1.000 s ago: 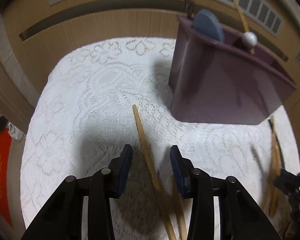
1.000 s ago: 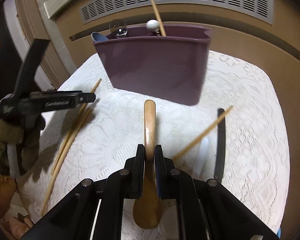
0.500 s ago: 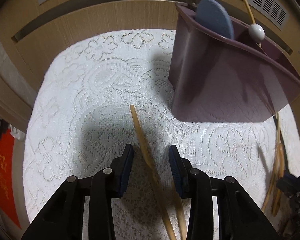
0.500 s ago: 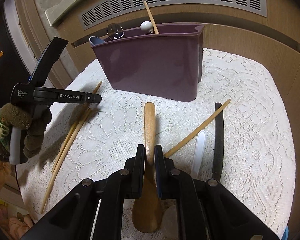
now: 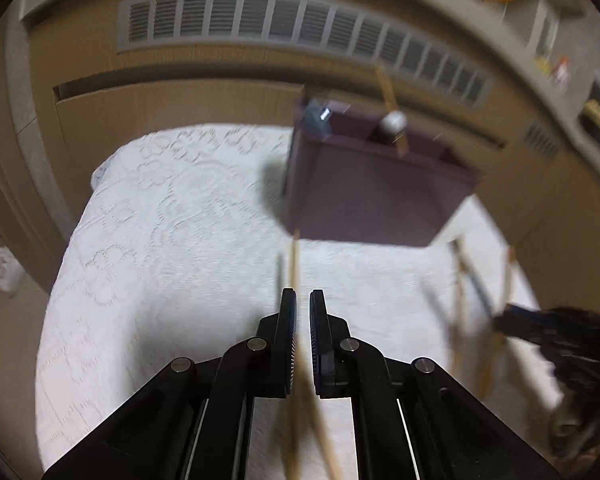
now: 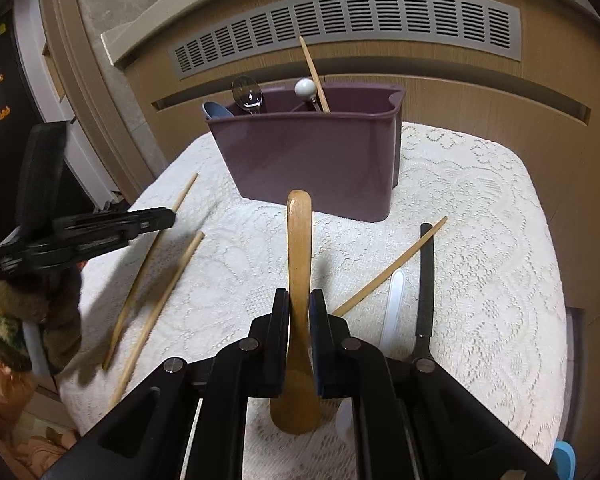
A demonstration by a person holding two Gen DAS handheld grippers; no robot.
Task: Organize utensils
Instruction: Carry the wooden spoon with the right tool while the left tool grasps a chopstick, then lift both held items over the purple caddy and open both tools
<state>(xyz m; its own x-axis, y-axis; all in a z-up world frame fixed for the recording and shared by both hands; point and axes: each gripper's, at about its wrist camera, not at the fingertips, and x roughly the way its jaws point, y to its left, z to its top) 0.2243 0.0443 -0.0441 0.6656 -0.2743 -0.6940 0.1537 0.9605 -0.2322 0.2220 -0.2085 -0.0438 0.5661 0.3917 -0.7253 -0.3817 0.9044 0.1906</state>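
Note:
My right gripper (image 6: 299, 298) is shut on a wooden spoon (image 6: 298, 240), handle pointing at the purple utensil caddy (image 6: 316, 160). My left gripper (image 5: 302, 300) has its jaws nearly closed around a wooden chopstick (image 5: 295, 264) that runs between them; the view is blurred. The caddy (image 5: 376, 196) stands ahead and to the right of it. In the right wrist view the left gripper (image 6: 100, 228) hovers at the left over two chopsticks (image 6: 156, 280) lying on the white lace cloth (image 6: 480, 280).
The caddy holds a clear spoon (image 6: 247, 94), a blue utensil (image 6: 214, 110), a white-knobbed piece (image 6: 305, 88) and a chopstick (image 6: 314, 74). On the cloth to the right lie another chopstick (image 6: 392, 266), a white utensil (image 6: 394, 304) and a black utensil (image 6: 425, 280). A wooden panel with a vent (image 6: 340, 24) stands behind.
My left gripper has closed from wide open to nearly shut around the chopstick and pulled back and up from the caddy. My right gripper has kept hold of the wooden spoon and backed away slightly.

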